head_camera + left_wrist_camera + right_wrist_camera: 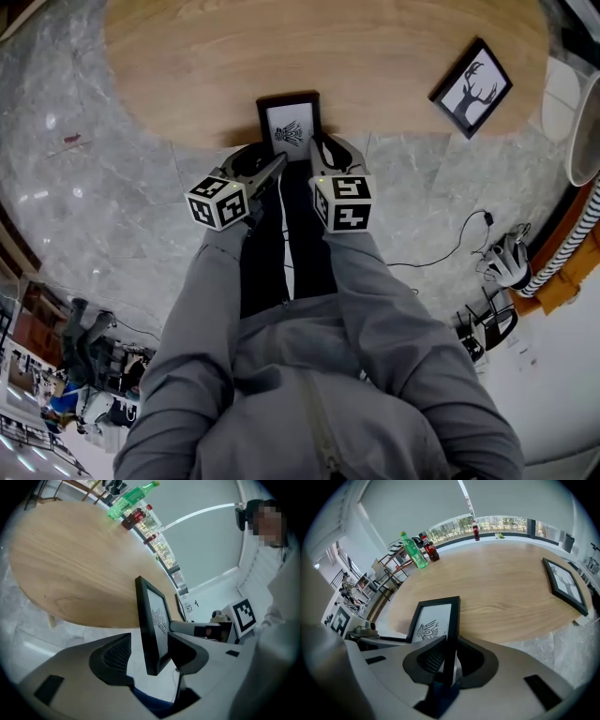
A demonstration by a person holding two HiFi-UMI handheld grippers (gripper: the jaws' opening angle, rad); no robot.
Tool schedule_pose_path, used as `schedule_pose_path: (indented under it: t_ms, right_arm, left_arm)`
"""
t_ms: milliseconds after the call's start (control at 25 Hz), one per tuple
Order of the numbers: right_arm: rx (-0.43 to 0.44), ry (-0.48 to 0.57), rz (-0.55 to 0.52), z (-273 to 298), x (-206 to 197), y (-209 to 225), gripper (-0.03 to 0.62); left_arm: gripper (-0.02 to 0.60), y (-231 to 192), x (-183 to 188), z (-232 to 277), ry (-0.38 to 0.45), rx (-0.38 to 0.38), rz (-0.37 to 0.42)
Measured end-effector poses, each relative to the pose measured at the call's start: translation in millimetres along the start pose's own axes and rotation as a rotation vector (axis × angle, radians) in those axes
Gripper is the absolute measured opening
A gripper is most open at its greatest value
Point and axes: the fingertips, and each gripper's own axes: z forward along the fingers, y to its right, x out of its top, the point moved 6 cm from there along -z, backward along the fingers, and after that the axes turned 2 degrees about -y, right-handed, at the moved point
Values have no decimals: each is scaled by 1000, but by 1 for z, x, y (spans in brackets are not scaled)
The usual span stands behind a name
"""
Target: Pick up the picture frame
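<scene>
**Gripping picture frame (290, 127) at tabletop's near edge**

Sat at the near edge of the wooden tabletop (281, 47), lower end out past the rim, over the marble floor (122, 206). Was clamped by its lower edge in the closed jaws of the right gripper (449, 641). Stood also between the wide-open jaws of the left gripper (149, 637), gap showing beside one pad. Lay well apart from a second frame (472, 86), flat at the tabletop's right end.

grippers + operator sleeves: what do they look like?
Left gripper and right gripper match: light grey moulded shells, black ribbed fingers, and a white cube with black square markers on each. Sleeves are grey. No cables show on them.
</scene>
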Motion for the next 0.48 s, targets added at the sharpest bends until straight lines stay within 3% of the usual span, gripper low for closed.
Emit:
schedule_pose_path:
  t_ms: [400, 480]
  right_arm:
    - [65, -16, -4, 3, -8, -7, 81]
    - [72, -15, 2, 3, -8, -7, 81]
  left_arm:
    - [239, 4, 8, 33, -40, -118, -160]
    - [215, 7, 8, 33, -52, -132, -177]
